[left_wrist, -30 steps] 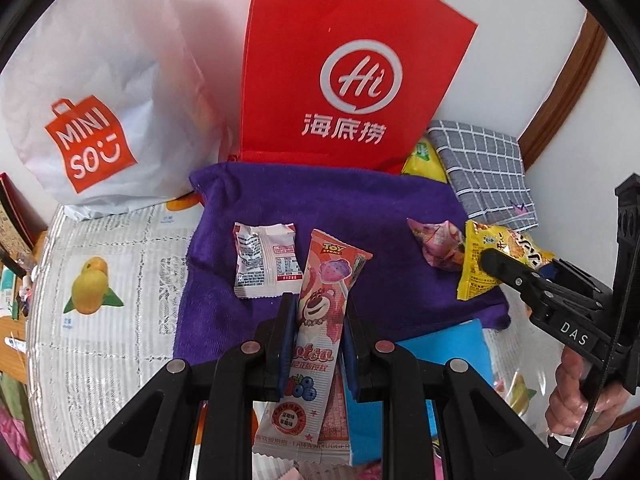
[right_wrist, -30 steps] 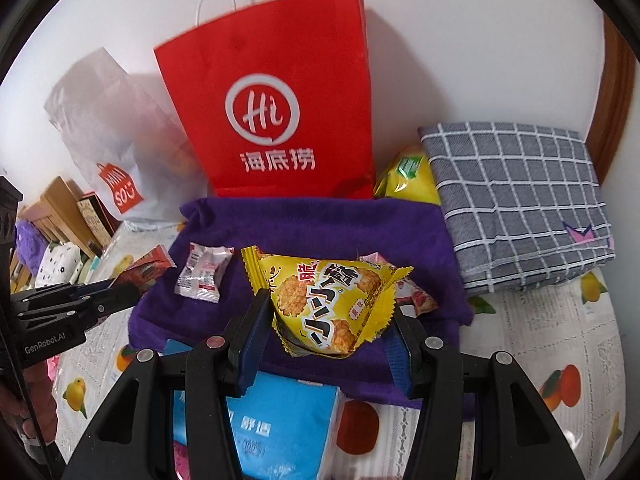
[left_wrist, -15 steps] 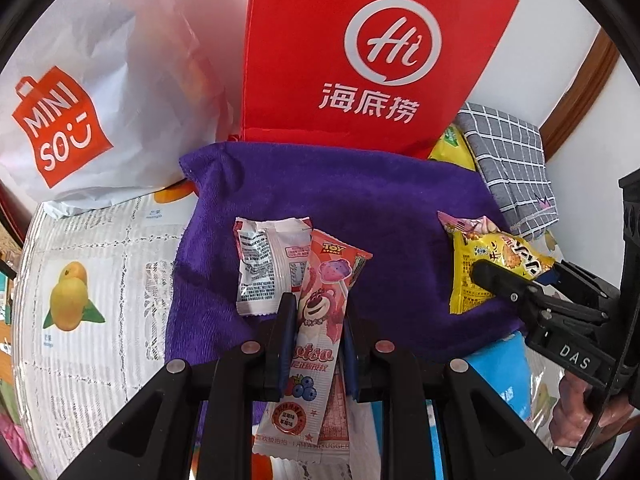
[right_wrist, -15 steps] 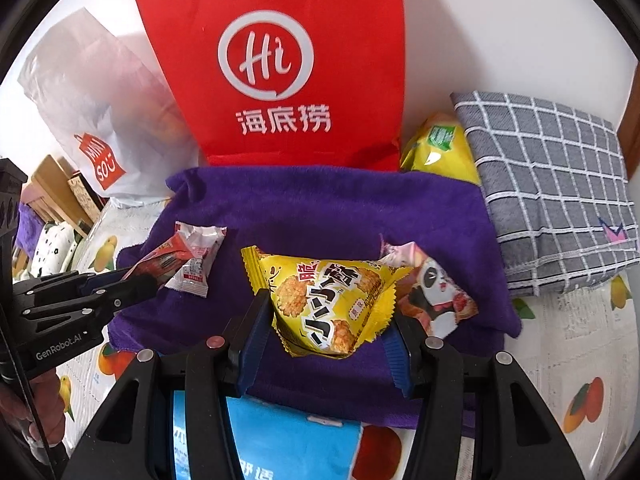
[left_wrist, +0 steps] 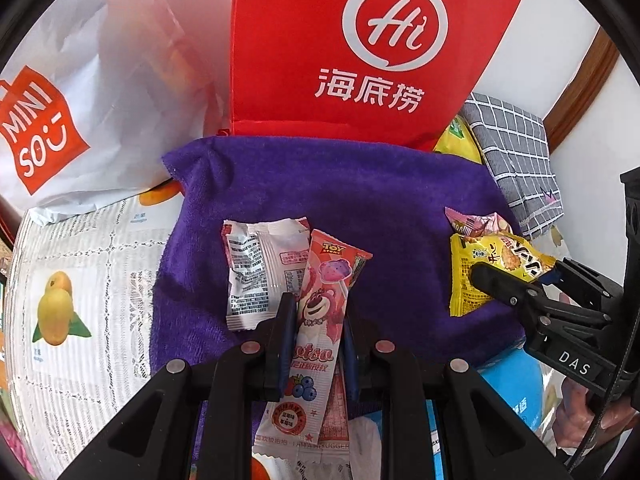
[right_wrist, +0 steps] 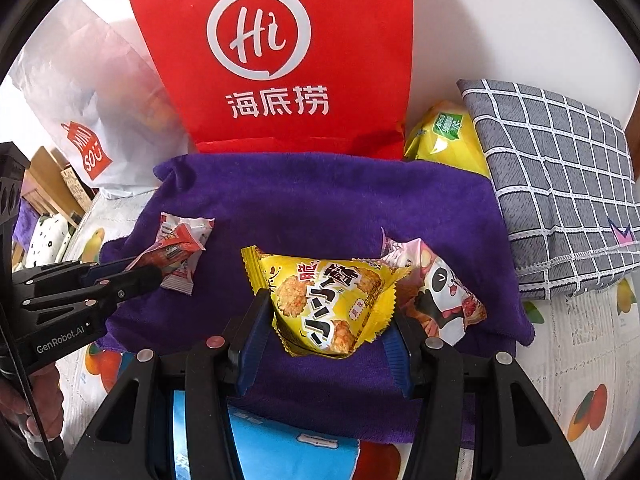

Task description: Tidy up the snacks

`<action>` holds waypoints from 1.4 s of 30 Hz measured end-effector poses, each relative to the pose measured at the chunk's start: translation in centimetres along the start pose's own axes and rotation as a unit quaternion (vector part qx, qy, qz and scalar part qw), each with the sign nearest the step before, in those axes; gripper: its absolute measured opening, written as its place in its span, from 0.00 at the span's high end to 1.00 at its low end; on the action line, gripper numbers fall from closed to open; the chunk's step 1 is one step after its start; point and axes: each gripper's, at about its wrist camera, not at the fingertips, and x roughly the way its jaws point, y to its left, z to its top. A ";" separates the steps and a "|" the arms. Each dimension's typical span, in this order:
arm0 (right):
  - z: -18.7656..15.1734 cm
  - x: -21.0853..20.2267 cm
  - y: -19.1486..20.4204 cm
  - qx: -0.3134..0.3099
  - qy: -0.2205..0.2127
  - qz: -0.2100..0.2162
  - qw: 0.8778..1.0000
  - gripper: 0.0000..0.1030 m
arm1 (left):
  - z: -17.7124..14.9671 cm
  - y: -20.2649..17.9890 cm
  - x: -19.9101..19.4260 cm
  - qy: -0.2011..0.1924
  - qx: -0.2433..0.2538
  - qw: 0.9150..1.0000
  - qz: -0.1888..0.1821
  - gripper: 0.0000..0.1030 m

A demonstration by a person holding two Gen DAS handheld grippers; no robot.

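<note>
A purple towel (left_wrist: 360,188) (right_wrist: 320,200) lies spread on the table. My left gripper (left_wrist: 318,314) is shut on a long pink bear-print snack stick (left_wrist: 332,264), held low over the towel's near left part. A white packet (left_wrist: 256,272) (right_wrist: 188,236) lies on the towel just left of it. My right gripper (right_wrist: 326,312) is shut on a yellow rice-cracker packet (right_wrist: 320,292) over the towel's right part. A panda-print packet (right_wrist: 444,300) (left_wrist: 476,222) lies on the towel right beside it. Each gripper shows in the other's view: the right gripper (left_wrist: 516,284), the left gripper (right_wrist: 140,276).
A red paper bag (left_wrist: 360,60) stands behind the towel, with a white Miniso bag (left_wrist: 80,100) to its left. A grey checked cushion (right_wrist: 560,200) and a yellow-green bag (right_wrist: 444,136) sit at the back right. A blue packet (right_wrist: 280,448) lies at the towel's near edge on the fruit-print tablecloth (left_wrist: 80,280).
Both grippers have come down and forward over the purple towel, each still holding its packet. The bags behind look larger and the panda packet shows more fully.
</note>
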 end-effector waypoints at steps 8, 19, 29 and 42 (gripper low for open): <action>0.1 0.4 -0.2 -0.009 0.005 -0.009 1.000 0.49 | 0.1 -0.1 0.7 0.007 0.003 1.000 -0.003 0.80; 0.1 -0.4 0.0 -0.013 0.001 -0.006 1.000 0.35 | 0.1 -0.3 0.3 0.007 -0.001 1.000 -0.006 0.51; -0.1 -4.5 1.0 -0.015 -0.037 -0.034 0.999 0.25 | -0.6 0.0 -3.5 -0.029 -0.001 1.000 -0.009 0.44; -2.5 -10.9 0.5 0.030 -0.073 -0.058 0.995 0.15 | -4.3 -0.5 -9.2 -0.072 0.013 0.997 -0.002 0.44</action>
